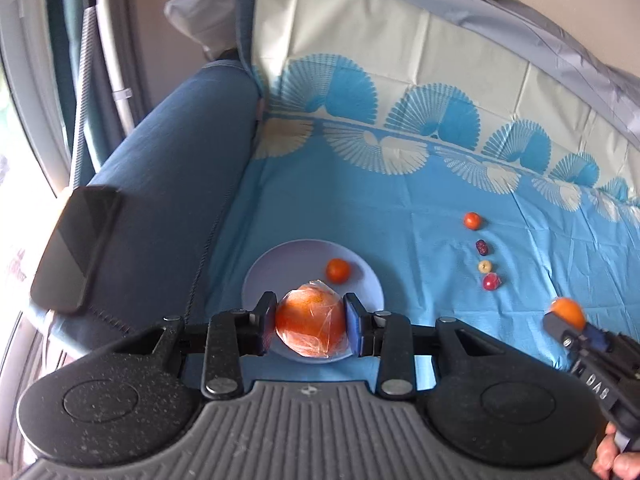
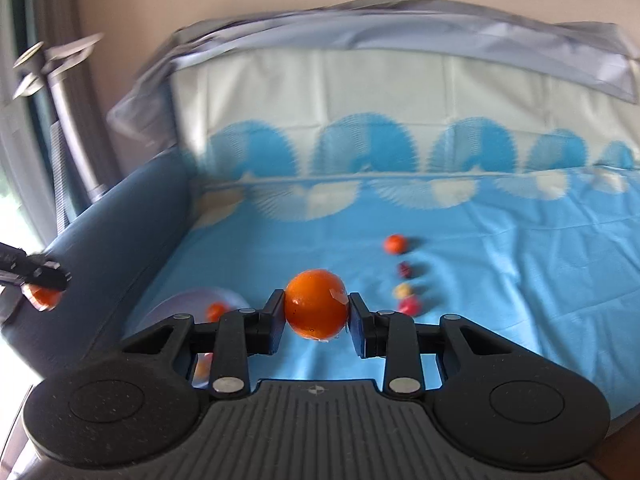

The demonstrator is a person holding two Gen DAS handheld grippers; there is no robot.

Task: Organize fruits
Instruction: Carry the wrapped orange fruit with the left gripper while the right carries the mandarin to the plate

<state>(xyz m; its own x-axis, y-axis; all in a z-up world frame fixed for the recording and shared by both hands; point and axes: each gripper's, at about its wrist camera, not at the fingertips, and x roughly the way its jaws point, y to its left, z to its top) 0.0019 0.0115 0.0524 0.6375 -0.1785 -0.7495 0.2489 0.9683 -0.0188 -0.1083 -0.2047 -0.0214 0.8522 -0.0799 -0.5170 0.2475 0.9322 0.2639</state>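
Observation:
My left gripper (image 1: 311,326) is shut on a plastic-wrapped orange fruit (image 1: 310,326) and holds it above the pale purple plate (image 1: 264,272). A small orange fruit (image 1: 338,270) lies on that plate. My right gripper (image 2: 316,314) is shut on a round orange (image 2: 316,304), lifted off the blue cloth (image 2: 500,272). In the left wrist view the right gripper (image 1: 568,322) and its orange (image 1: 568,312) show at the right edge. A row of small fruits lies on the cloth: an orange one (image 1: 472,220), a dark red one (image 1: 482,247), a yellow one (image 1: 485,267) and a pink one (image 1: 491,281).
A dark blue sofa arm (image 1: 176,168) runs along the left, with a black phone (image 1: 76,248) lying on it. The patterned cloth climbs the backrest (image 1: 400,60) behind. A hand (image 1: 616,456) grips the right tool at the lower right corner. The right wrist view is motion-blurred.

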